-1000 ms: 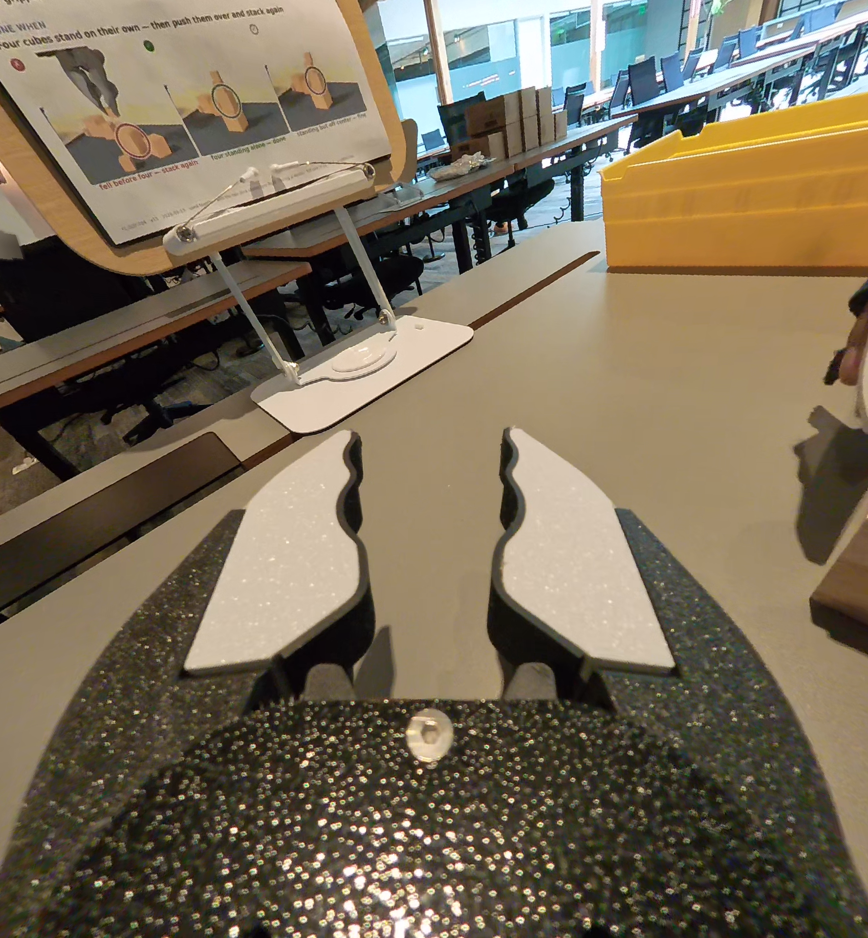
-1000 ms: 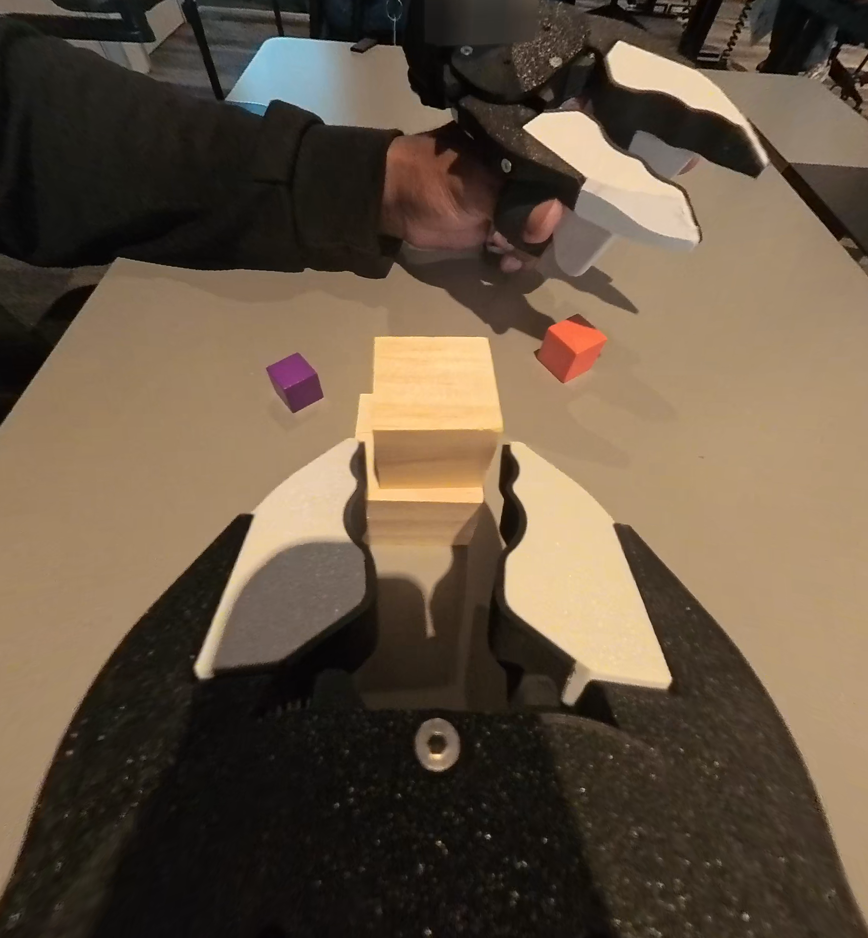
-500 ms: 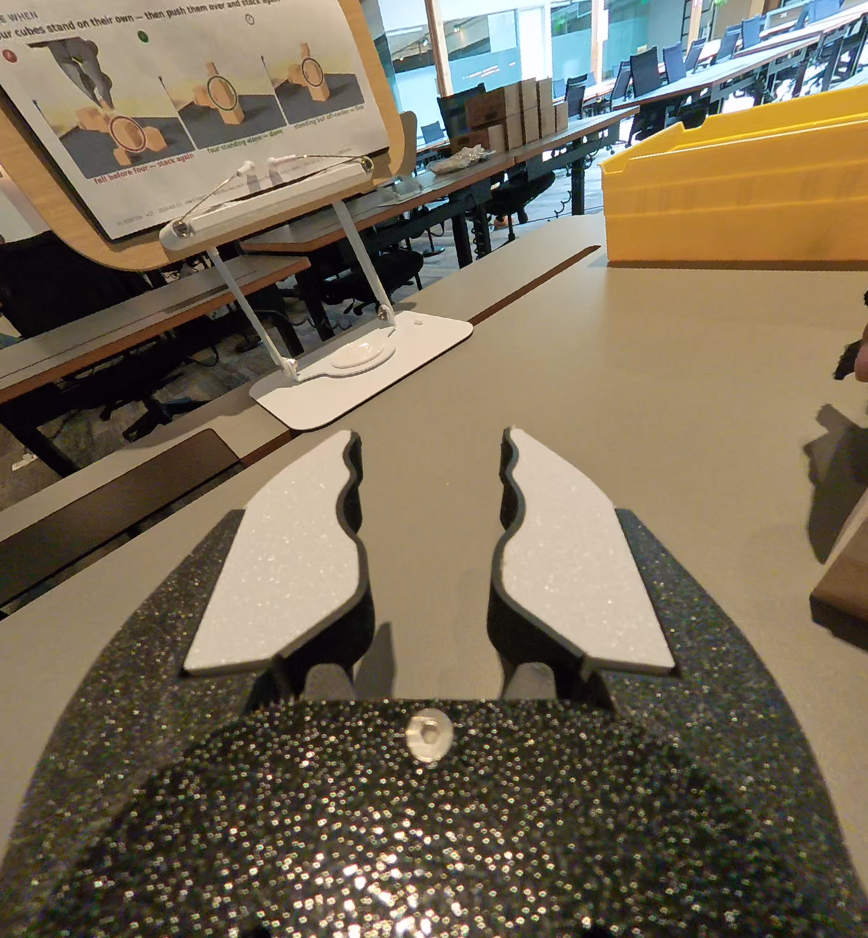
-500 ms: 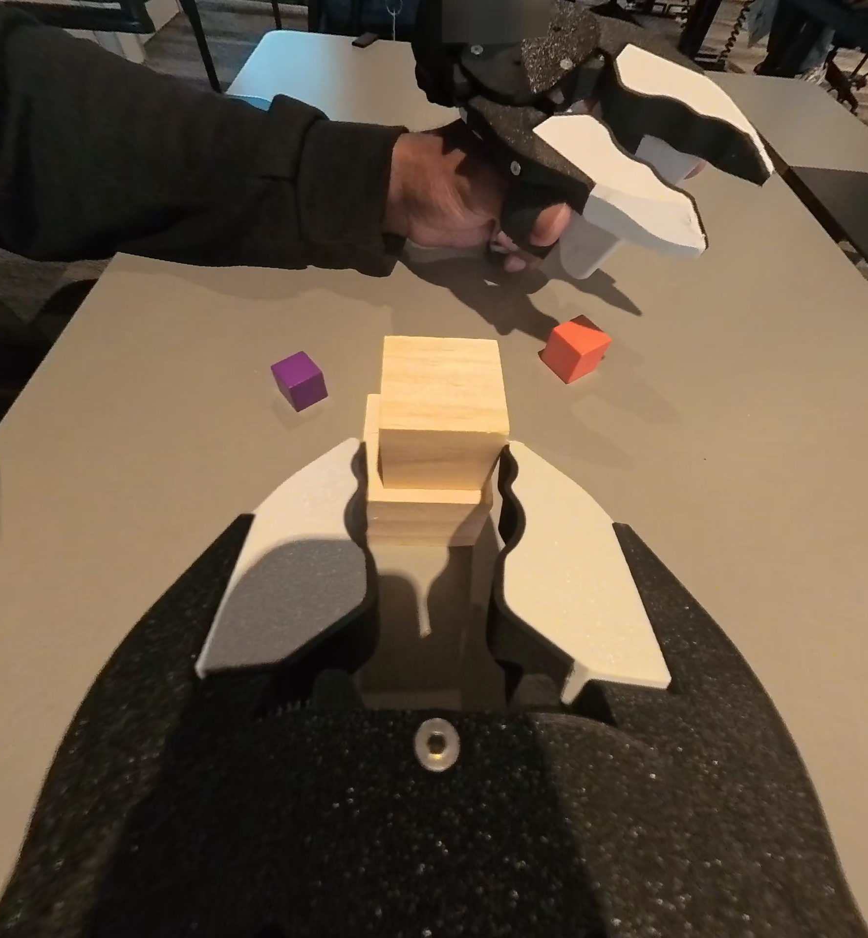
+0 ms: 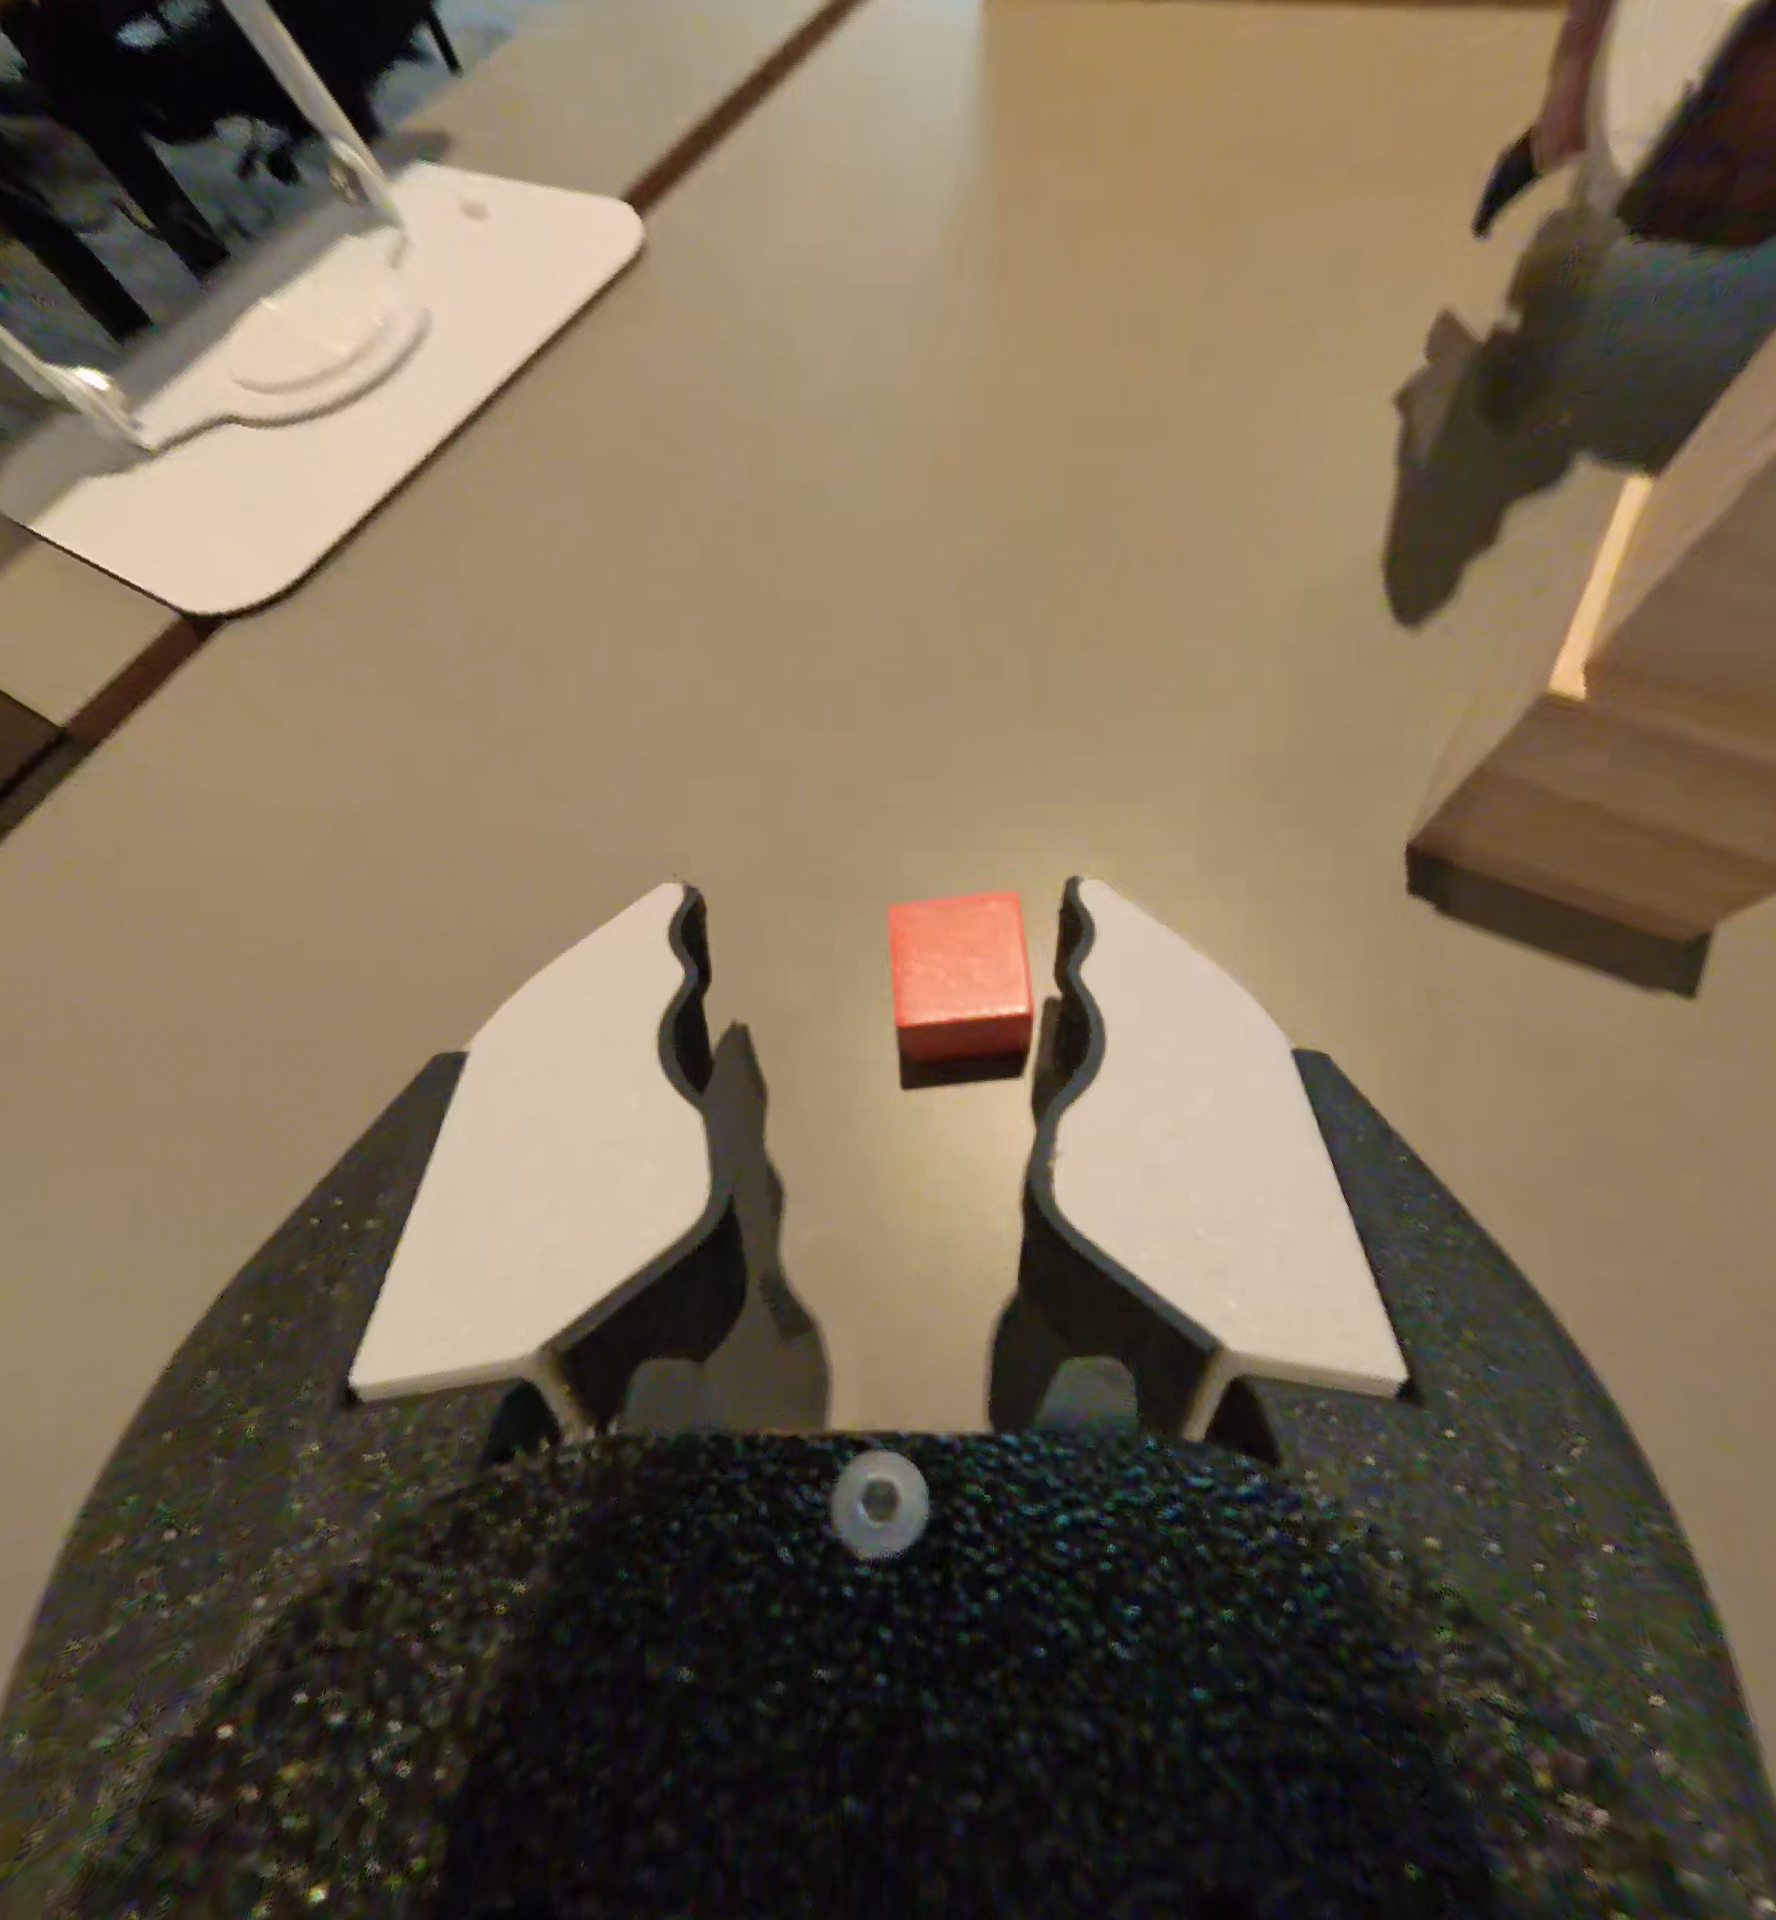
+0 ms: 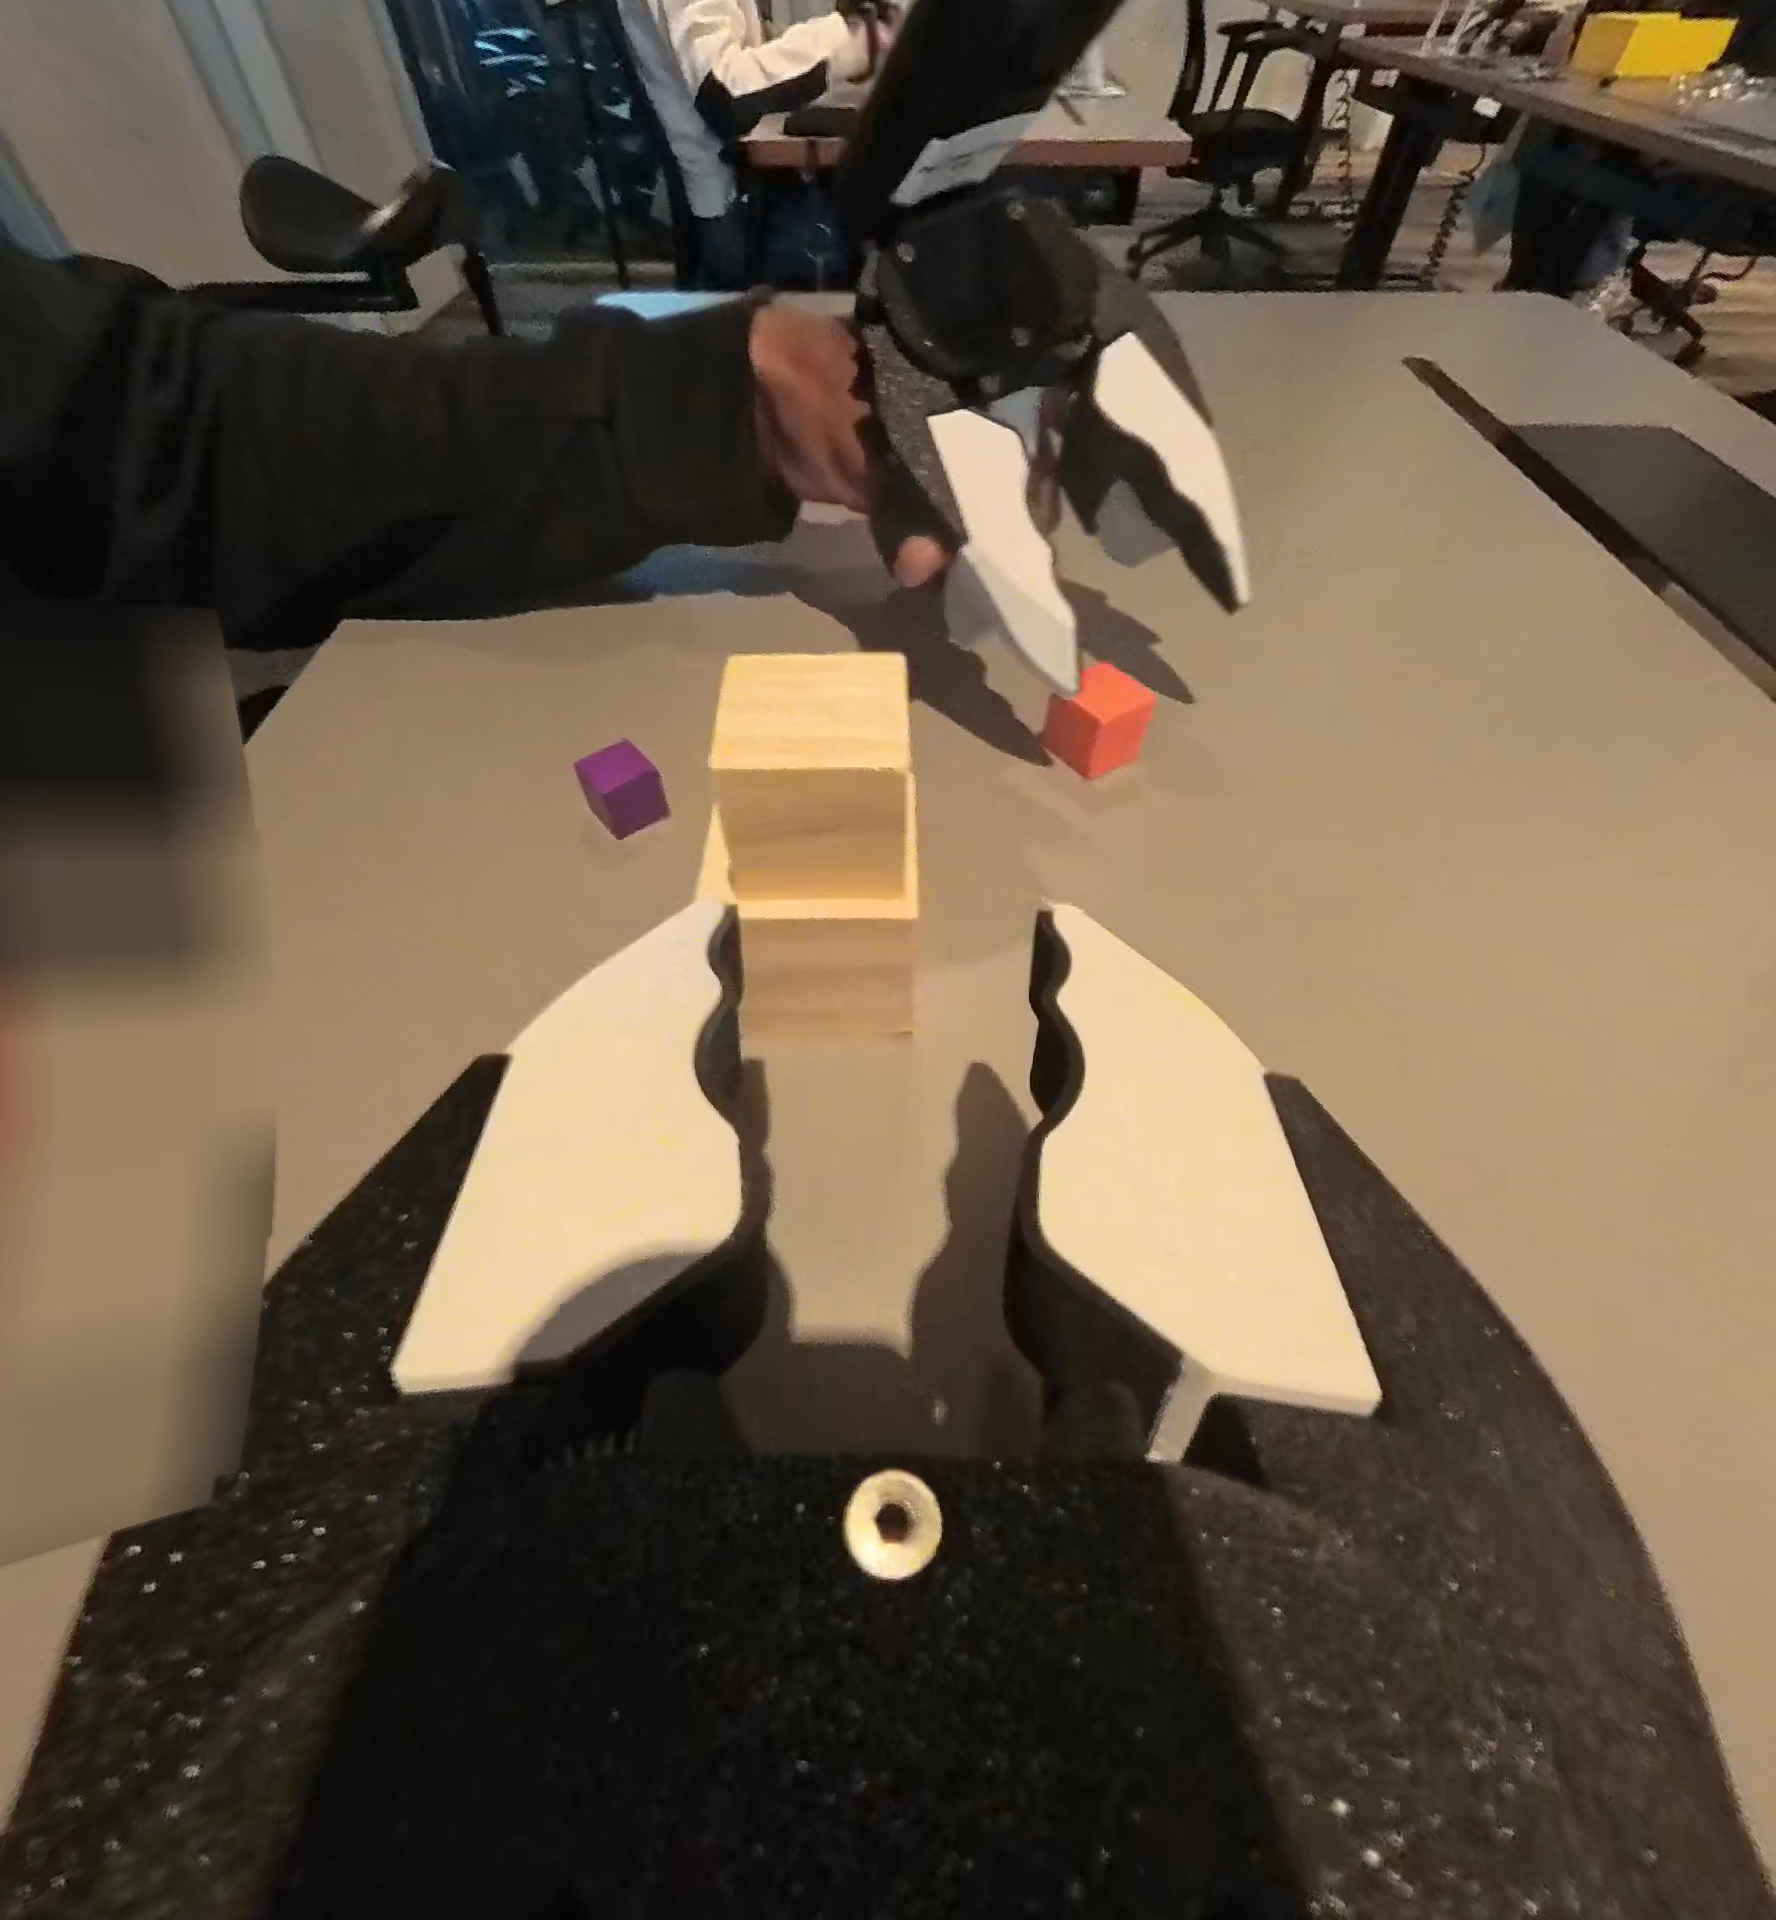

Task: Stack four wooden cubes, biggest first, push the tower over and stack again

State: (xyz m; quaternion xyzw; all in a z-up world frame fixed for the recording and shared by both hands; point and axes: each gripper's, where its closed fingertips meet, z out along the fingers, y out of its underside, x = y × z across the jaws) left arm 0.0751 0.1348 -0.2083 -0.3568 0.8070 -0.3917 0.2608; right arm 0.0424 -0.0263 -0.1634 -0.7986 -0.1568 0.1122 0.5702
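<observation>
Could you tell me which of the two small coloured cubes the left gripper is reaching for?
The red cube, between the open left gripper fingers; the purple cube sits apart.

The left gripper [image 5: 879, 961] pointed down at the grey counter [image 5: 863, 520] with its 2 white fingers [image 5: 551, 1122] spread apart. A small red cube [image 5: 957, 975] sat on the counter between the fingertips, nearer the right one. At the right edge stood 2 stacked wooden cubes [image 5: 1684, 675]. A white stand base [image 5: 323, 384] lay far left.
</observation>
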